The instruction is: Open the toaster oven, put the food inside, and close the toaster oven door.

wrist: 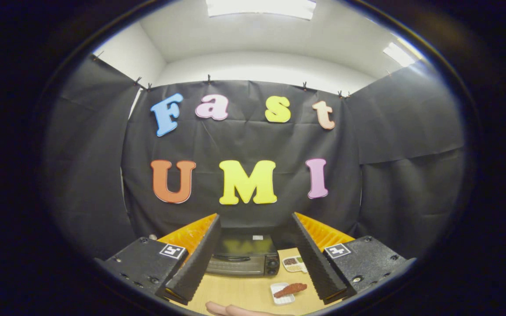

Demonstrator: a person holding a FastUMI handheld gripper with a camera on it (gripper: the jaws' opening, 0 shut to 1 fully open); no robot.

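A dark toaster oven (243,256) stands on the wooden table (235,292) against the booth's back wall, its door shut and its handle facing me. A reddish-brown piece of food (291,289) lies on a small white tray (282,295) nearer to me, to the right of the oven's front. My gripper (253,259) hangs above the table, open wide, with nothing between its fingers. The oven sits beyond and between the fingers; the food lies just inside the right finger (316,261).
A second small dish (294,263) with brown and green food sits right of the oven. A person's hand (231,310) rests at the table's near edge. Black cloth walls close in the booth behind and on both sides.
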